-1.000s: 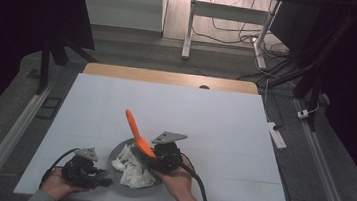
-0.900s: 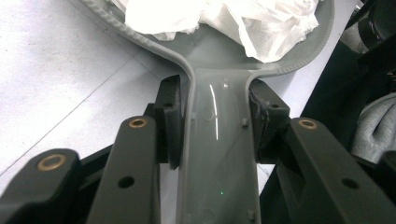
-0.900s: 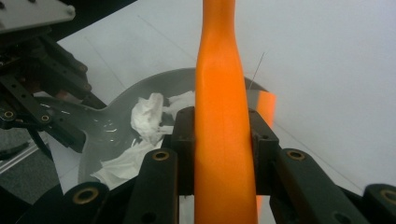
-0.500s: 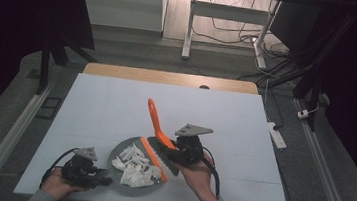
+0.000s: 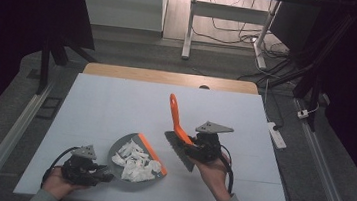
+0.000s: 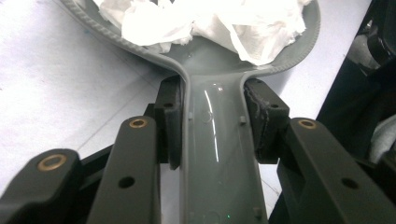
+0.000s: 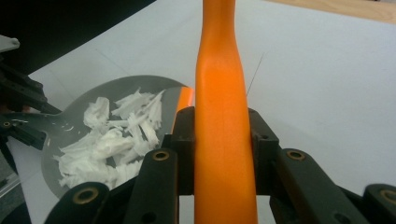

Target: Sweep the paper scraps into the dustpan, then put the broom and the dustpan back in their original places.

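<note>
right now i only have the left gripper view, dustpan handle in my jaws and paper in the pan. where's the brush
Observer: The brush is off the table, held by the right gripper to the right of the dustpan.
Operator: is it clamped properly
Observer: Yes, in the right gripper view both pads press the sides of the orange handle.
Operator: any paper left on the table
Observer: None that the high view shows; the paper scraps all lie inside the pan, behind its orange lip.
</note>
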Demonstrator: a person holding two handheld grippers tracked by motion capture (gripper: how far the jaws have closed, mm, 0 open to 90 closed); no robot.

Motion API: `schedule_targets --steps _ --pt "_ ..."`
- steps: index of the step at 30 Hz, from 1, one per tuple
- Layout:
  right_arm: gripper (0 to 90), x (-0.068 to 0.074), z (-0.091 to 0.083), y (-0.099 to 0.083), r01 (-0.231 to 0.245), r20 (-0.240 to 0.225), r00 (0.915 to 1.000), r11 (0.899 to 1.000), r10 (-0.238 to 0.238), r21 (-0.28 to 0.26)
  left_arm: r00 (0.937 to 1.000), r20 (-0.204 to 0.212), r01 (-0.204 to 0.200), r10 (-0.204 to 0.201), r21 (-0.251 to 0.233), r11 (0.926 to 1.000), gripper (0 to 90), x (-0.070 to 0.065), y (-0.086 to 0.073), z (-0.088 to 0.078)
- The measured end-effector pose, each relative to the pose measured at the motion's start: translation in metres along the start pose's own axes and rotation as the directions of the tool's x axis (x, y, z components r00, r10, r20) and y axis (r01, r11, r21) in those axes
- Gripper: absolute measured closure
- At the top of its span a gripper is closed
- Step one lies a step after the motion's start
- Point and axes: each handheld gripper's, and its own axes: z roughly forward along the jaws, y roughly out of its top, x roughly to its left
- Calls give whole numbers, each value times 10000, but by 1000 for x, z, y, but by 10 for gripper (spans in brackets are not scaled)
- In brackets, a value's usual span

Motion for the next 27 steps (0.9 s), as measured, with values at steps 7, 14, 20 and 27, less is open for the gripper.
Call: schedule_targets --steps 7,14,20,27 --pt "702 -17 -11 -7 -51 258 9997 9999 55 -148 9994 -333 23 -40 -482 9988 612 -2 1 -3" --pt "702 -31 -23 -13 -137 497 9986 9994 154 -331 9965 -776 212 -307 -1199 9926 612 0 1 -9" --pt "702 -41 -33 -17 -49 532 9986 9989 73 -465 9927 -1066 376 -563 -1700 9847 612 1 1 -15" --pt "702 -47 -40 -22 55 488 9988 9989 -32 -463 9852 -1382 685 -1016 -2259 9717 612 3 1 -21"
